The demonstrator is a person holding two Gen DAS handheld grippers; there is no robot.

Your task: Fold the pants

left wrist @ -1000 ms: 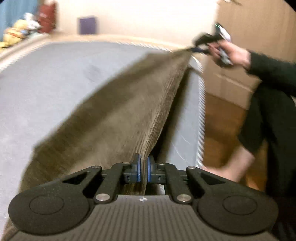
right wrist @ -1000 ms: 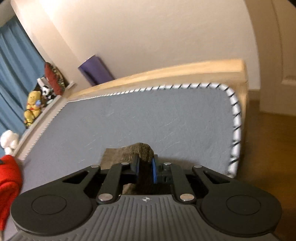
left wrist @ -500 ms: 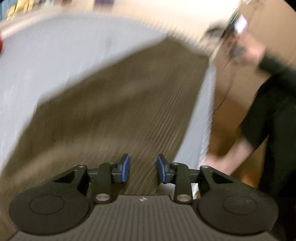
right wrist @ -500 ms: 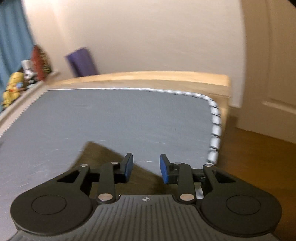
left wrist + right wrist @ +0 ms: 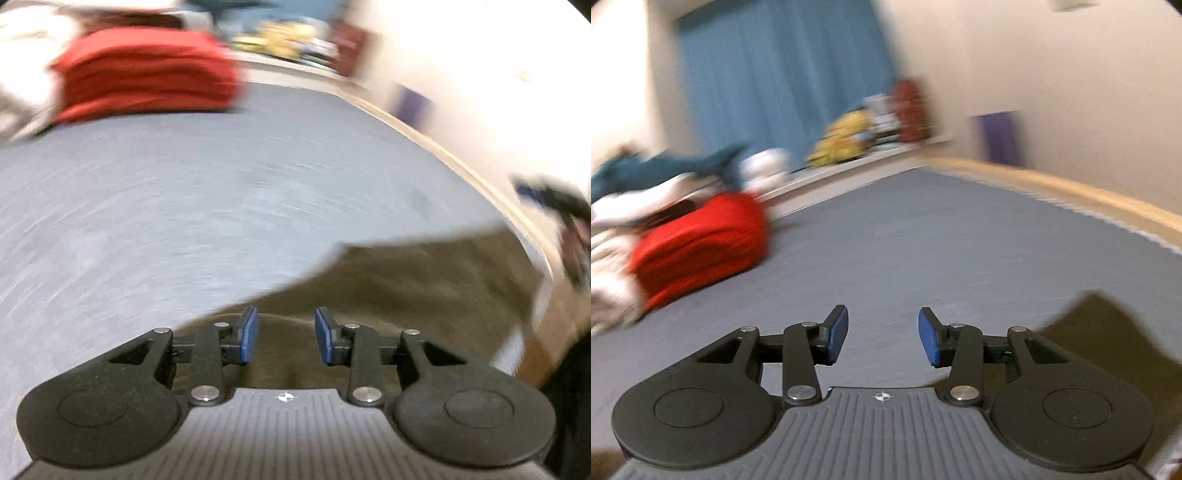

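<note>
1. The left gripper (image 5: 284, 335) hangs low over the near part of the brown pants (image 5: 424, 284). Its jaws are opening, with cloth showing in the gap below the blue pads but nothing pinched between them.
2. The right gripper (image 5: 882, 334) is also empty-handed; its jaws are opening over bare grey mattress (image 5: 960, 240), and only the mattress shows between the pads.
3. The pants lie flat on the mattress at its near edge. In the left wrist view they spread from under the fingers away to the right, so their long axis appears to run along that edge. In the right wrist view only a dark corner of them (image 5: 1100, 325) shows, off to the right of the jaws.
4. By my reading, the left gripper is the nearer one to the cloth; the right would have to swing rightward to reach it.
5. At the right rim of the left wrist view a blurred hand with the other tool (image 5: 554, 206) is beyond the far end of the pants.
6. Between the grippers and the rest of the mattress nothing blocks the way.
7. Farther off sits a folded red garment (image 5: 701, 243) against a pile of white and teal laundry (image 5: 646, 184), well apart from the pants.
8. Beyond that are the blue curtain (image 5: 783, 74), some blurred toys on a ledge (image 5: 849, 136), and the wooden bed frame (image 5: 1071, 192).
</note>
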